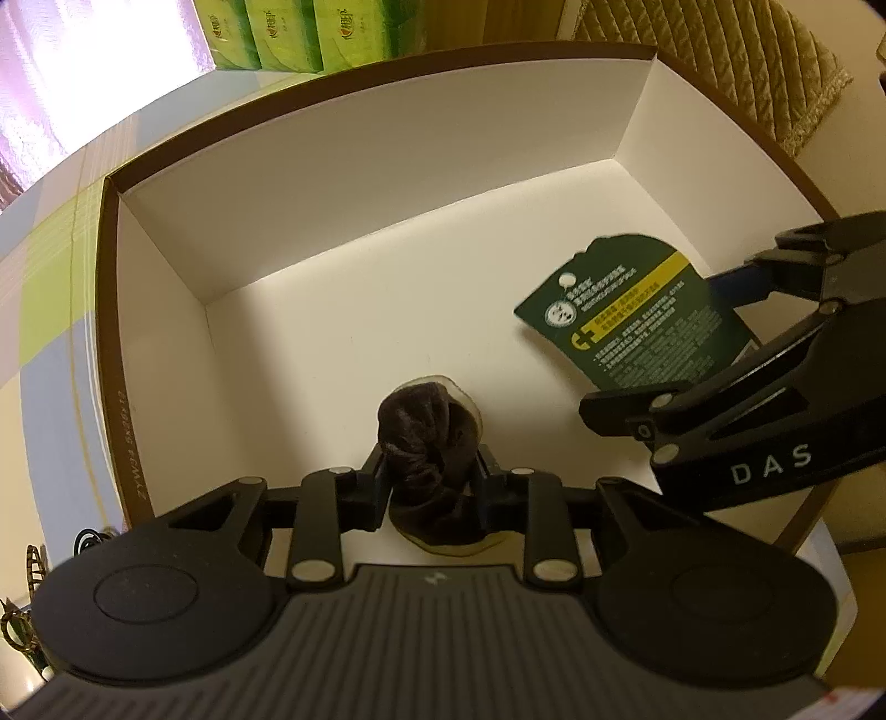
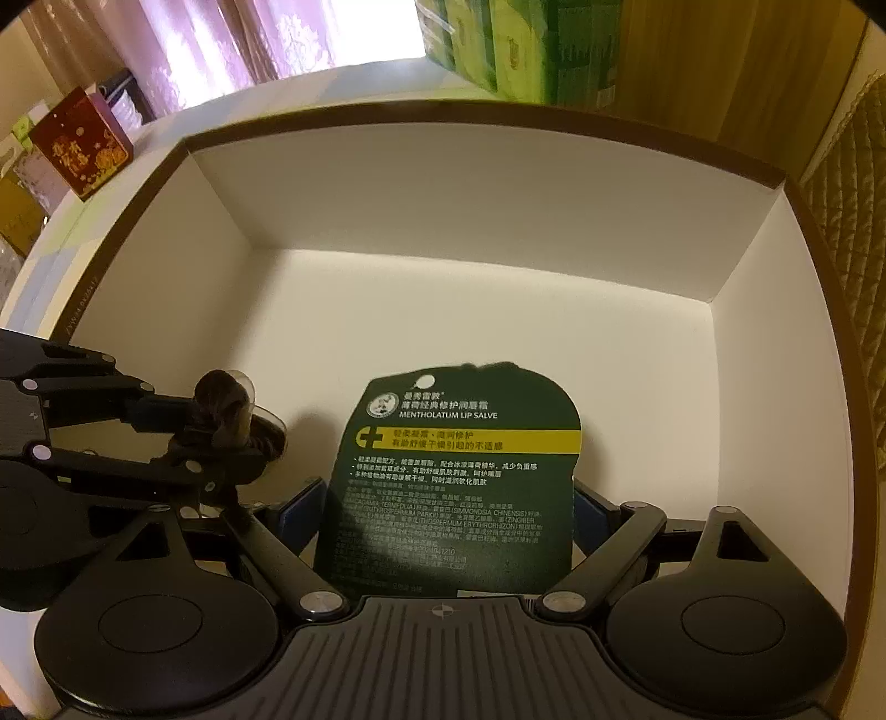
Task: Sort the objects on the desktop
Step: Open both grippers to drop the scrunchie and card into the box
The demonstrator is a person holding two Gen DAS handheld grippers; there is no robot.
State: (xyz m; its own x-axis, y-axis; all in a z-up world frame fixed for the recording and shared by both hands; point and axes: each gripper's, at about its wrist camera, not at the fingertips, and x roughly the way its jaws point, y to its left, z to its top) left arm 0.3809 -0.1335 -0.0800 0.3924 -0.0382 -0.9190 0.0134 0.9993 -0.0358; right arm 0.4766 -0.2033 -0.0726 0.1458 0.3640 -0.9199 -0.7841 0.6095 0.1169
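Note:
A large open box (image 1: pixel 387 183) with white inside and a brown rim fills both views. My left gripper (image 1: pixel 429 471) is shut on a dark brown hair scrunchie (image 1: pixel 426 437) in clear plastic wrap, held low over the box floor near its front wall. At the right, my right gripper (image 1: pixel 681 343) is shut on a green lip salve card (image 1: pixel 631 310), tilted over the box floor. In the right wrist view the lip salve card (image 2: pixel 459 443) stands upright between the right gripper's (image 2: pixel 443 509) blue pads. The left gripper (image 2: pixel 216 437) and scrunchie (image 2: pixel 227 410) are close at the left, inside the box (image 2: pixel 498 210).
Green cartons (image 1: pixel 266 33) stand behind the box, seen also as green cartons (image 2: pixel 526 50). A red gift box (image 2: pixel 83 144) sits far left. A quilted cushion (image 1: pixel 720 66) lies at the back right. Small clips (image 1: pixel 27 581) rest on the checked tablecloth (image 1: pixel 50 310).

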